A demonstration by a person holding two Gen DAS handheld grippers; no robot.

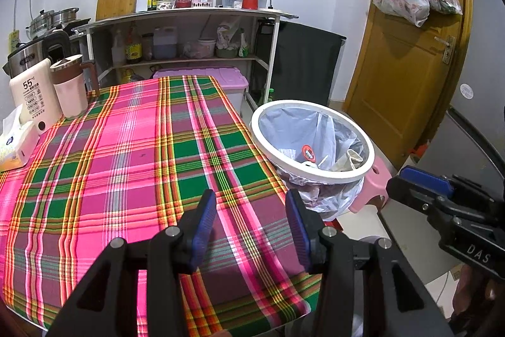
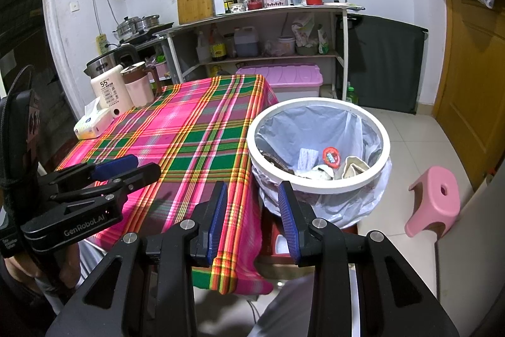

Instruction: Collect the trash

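Left tongs (image 1: 251,223) apart and empty, above the plaid surface (image 1: 132,147). Right tongs (image 2: 252,218) apart too, empty, over the surface's corner. Just ahead and right of both, a lined bin (image 2: 318,144) holding trash (image 2: 331,157): red lid, crumpled paper.

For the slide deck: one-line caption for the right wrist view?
Right gripper, fingers open and empty, between plaid table and lined trash bin holding trash.
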